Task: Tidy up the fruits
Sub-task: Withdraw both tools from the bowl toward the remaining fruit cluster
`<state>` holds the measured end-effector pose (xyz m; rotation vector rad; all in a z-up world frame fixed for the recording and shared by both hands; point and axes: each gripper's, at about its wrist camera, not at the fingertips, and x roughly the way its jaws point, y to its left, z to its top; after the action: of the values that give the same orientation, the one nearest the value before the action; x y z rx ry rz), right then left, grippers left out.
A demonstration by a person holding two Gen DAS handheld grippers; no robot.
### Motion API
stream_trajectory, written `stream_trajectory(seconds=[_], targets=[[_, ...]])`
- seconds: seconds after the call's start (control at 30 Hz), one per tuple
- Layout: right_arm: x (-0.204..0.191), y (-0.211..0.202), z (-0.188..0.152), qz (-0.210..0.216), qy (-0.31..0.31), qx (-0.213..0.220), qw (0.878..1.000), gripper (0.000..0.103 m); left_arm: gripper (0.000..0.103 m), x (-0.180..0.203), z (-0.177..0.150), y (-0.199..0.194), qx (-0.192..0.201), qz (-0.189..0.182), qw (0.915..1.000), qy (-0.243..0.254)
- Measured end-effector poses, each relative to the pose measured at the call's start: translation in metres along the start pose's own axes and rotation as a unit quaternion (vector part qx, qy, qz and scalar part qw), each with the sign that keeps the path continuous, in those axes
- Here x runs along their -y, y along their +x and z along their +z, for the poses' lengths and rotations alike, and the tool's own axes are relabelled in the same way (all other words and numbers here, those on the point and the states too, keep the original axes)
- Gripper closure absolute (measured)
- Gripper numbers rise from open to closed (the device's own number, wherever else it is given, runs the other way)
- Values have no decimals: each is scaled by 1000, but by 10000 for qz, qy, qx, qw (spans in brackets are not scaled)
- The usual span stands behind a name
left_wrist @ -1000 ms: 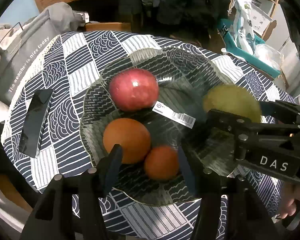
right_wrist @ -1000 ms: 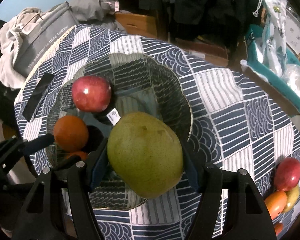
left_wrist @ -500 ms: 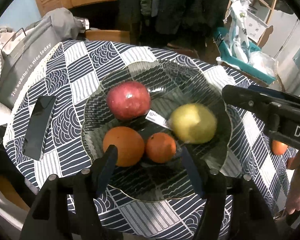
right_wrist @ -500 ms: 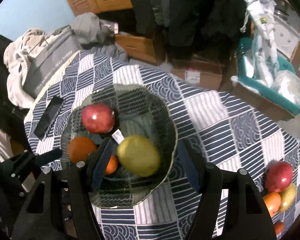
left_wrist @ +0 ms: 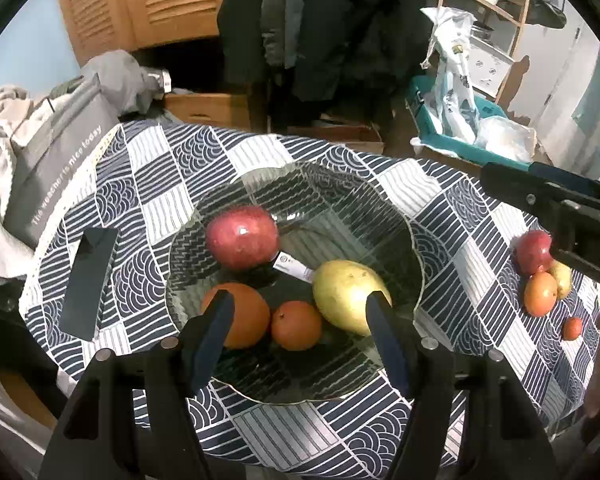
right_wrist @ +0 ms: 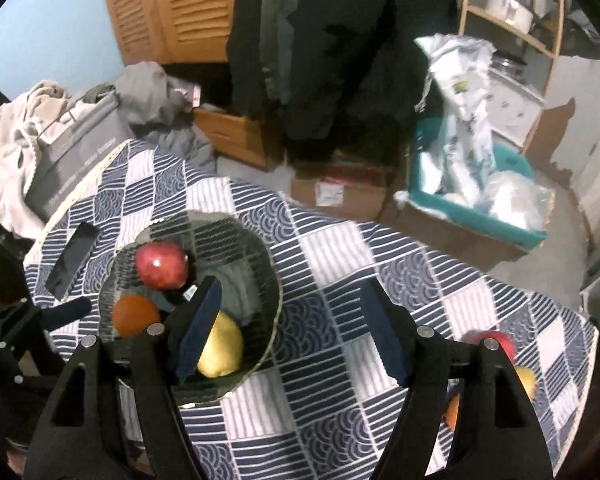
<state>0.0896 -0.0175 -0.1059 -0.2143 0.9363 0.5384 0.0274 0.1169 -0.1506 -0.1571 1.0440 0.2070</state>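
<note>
A glass bowl (left_wrist: pixel 340 200) on the checked tablecloth holds a red apple (left_wrist: pixel 242 238), a large orange (left_wrist: pixel 240 316), a small orange (left_wrist: pixel 296 326) and a yellow-green fruit (left_wrist: pixel 348 296). My left gripper (left_wrist: pixel 298 340) hovers open above the bowl's near side, gripping nothing. My right gripper (right_wrist: pixel 292 332) is raised above the cloth just right of the bowl (right_wrist: pixel 228 240); its jaws are opening with nothing between them. The yellow-green fruit (right_wrist: pixel 222 350) lies free in the bowl behind its left finger. Loose fruit waits at the table's right: a red apple (left_wrist: pixel 534 252), an orange (left_wrist: pixel 540 294), a yellow fruit (left_wrist: pixel 562 278).
A flat black device (left_wrist: pixel 88 284) lies on the cloth left of the bowl. A grey bag (left_wrist: pixel 56 168) and laundry crowd the table's left edge. Cardboard boxes and a teal bin (right_wrist: pixel 480 216) stand on the floor beyond. A small red fruit (left_wrist: pixel 572 328) sits near the right edge.
The right gripper let go of the yellow-green fruit into the bowl, then rose and drew back to the right. The left gripper lifted too and its jaws widened.
</note>
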Motion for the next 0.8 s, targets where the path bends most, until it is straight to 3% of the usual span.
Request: stream_trajectory(seconds=[0.8], targets=[[38, -77, -17, -876, 101, 662, 9939, 19, 27, 32, 15, -48, 580, -150, 9979, 229]])
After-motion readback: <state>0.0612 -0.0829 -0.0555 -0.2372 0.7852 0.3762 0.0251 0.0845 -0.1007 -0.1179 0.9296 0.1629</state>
